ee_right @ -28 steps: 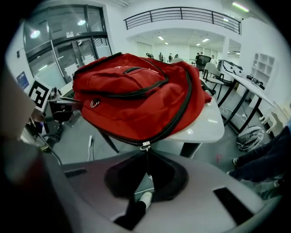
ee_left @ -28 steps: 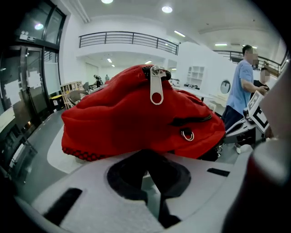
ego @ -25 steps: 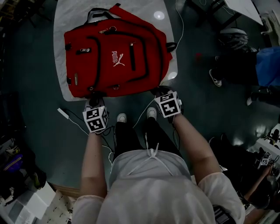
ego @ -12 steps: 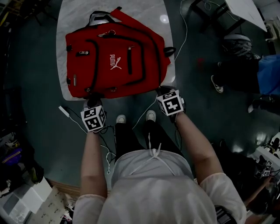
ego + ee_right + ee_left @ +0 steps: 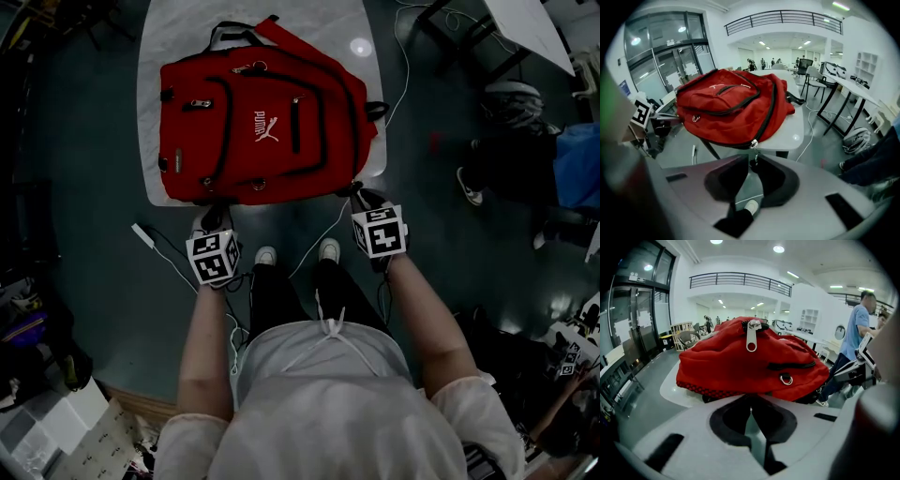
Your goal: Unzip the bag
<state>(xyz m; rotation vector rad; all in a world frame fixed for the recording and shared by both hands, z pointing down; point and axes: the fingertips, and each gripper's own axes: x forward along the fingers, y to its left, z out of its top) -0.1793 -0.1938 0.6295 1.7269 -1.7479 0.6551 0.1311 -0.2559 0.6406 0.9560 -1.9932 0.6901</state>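
Observation:
A red backpack (image 5: 262, 131) lies flat on a white table (image 5: 319, 28), front pockets up. My left gripper (image 5: 210, 217) is at the bag's near left edge. In the left gripper view its jaws (image 5: 750, 397) look shut tip to tip just under the bag (image 5: 750, 362); whether cloth is caught I cannot tell. My right gripper (image 5: 361, 199) is at the near right corner. Its jaws (image 5: 751, 159) are opening, with a narrow gap. The silver zipper slider (image 5: 753, 143) of the main black zip sits just above the tips. Its pull hangs in the gap and is not pressed.
A white cable (image 5: 333, 225) and a white adapter (image 5: 142, 232) lie on the floor by the person's shoes (image 5: 266, 255). Another person in blue (image 5: 572, 150) is at the right. Black table legs (image 5: 450, 28) stand at the back right. Clutter fills the lower left corner.
The whole head view has shifted, so the bag and both grippers sit a little further right and lower. Both grippers stay at the bag's near edge.

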